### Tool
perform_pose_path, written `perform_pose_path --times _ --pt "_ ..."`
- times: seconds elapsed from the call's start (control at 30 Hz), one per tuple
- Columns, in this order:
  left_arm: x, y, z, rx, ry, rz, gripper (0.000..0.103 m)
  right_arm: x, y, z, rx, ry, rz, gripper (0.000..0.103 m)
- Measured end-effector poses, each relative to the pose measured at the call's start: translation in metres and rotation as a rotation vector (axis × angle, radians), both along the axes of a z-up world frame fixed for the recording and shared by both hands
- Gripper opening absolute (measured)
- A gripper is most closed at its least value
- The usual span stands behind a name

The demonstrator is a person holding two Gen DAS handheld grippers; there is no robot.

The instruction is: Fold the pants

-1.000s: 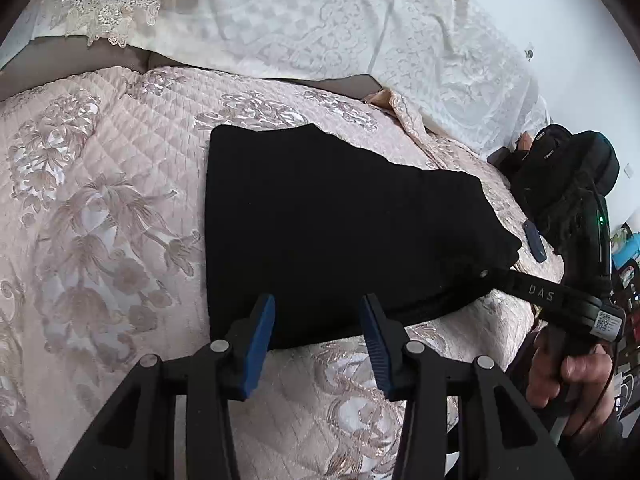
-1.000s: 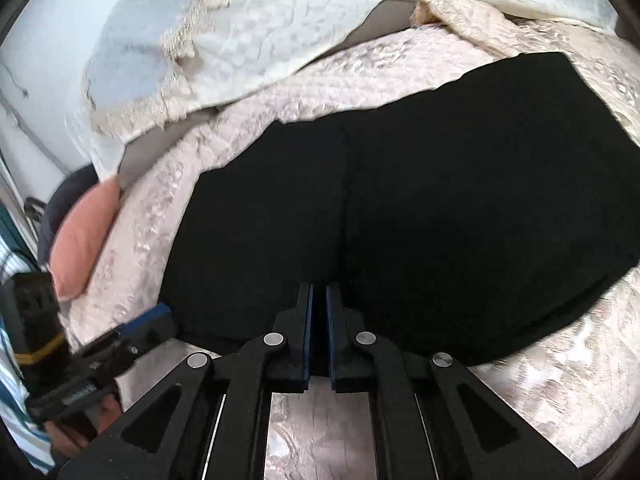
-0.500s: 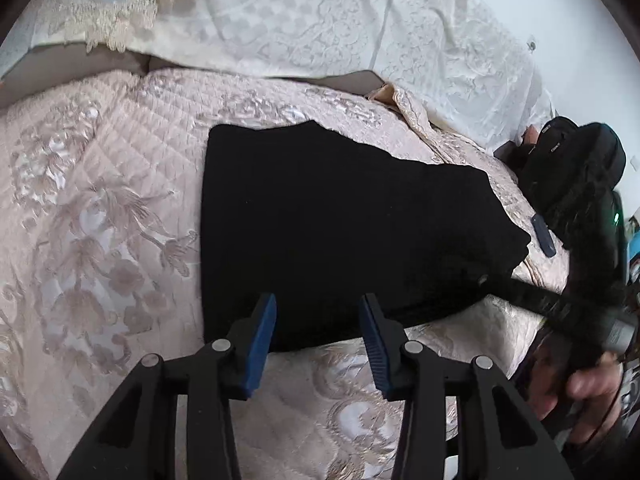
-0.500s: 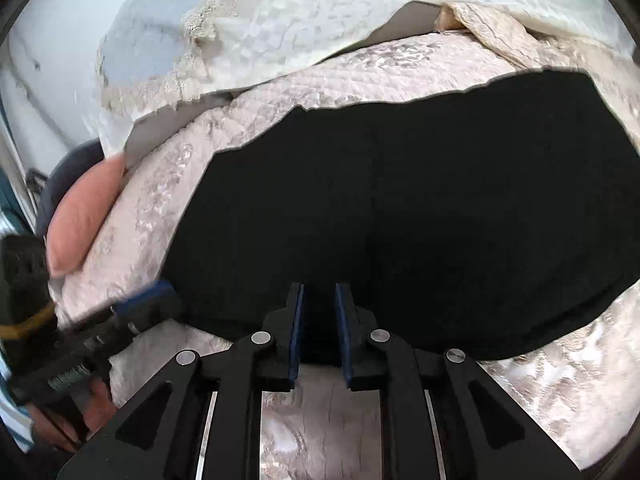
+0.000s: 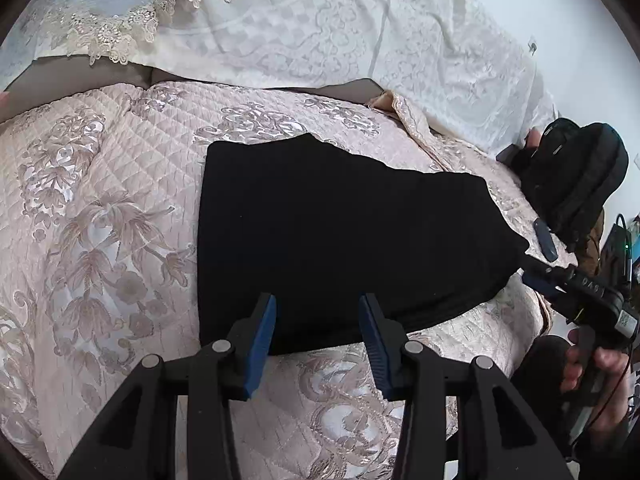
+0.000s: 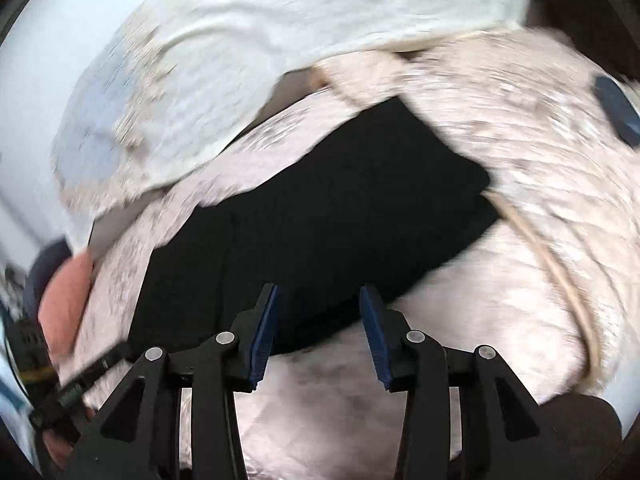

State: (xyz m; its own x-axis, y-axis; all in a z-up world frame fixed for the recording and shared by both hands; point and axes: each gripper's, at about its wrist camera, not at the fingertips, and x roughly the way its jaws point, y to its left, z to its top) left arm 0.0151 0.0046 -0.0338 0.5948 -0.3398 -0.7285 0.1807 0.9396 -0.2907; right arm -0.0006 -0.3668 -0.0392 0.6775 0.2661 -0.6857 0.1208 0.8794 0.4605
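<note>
we are opening the right gripper (image 6: 319, 330) fingers off the folded black cloth pants (image 5: 344, 240), nothing between them; the left gripper (image 5: 318, 340) is hanging open just before the near hem, ready to smooth.

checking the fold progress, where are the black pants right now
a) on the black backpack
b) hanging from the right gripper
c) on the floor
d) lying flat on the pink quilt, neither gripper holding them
d: the black pants lie folded on the pink quilt, with the left gripper open and nothing between the opening right gripper jaws.
</note>
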Motion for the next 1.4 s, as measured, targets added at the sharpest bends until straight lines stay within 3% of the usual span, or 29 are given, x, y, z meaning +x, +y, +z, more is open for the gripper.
perform_pose_path --times 0.1,0.33,0.53,0.67,0.97,1.03,1.13,1.4 --pt "0.003 -0.011 0.01 0.022 -0.023 -0.015 0.046 -0.005 -0.024 -0.003 0.051 0.003 -0.084 0.056" --pt "0.024 -0.039 0.009 0.105 -0.03 -0.051 0.046 0.0 -0.053 -0.018 0.171 0.041 -0.19 0.056" --pt "0.029 -0.045 -0.011 0.102 0.027 -0.052 0.046 0.017 -0.062 -0.023 0.241 0.033 -0.192 0.058" --pt "0.026 -0.045 -0.014 0.107 0.023 -0.058 0.046 0.033 -0.067 -0.031 0.288 0.027 -0.206 0.059" --pt "0.026 -0.043 -0.017 0.092 0.025 -0.059 0.046 0.041 -0.048 -0.028 0.258 -0.005 -0.181 0.06" --pt "0.026 -0.042 -0.016 0.088 0.026 -0.058 0.046 0.049 -0.049 -0.028 0.241 -0.01 -0.19 0.056" --pt "0.025 -0.037 -0.014 0.064 0.037 -0.047 0.046 0.061 -0.049 -0.026 0.207 0.018 -0.188 0.024" --pt "0.021 -0.001 -0.006 0.014 0.037 0.055 0.046 0.057 -0.021 0.03 0.143 -0.099 -0.052 0.02"
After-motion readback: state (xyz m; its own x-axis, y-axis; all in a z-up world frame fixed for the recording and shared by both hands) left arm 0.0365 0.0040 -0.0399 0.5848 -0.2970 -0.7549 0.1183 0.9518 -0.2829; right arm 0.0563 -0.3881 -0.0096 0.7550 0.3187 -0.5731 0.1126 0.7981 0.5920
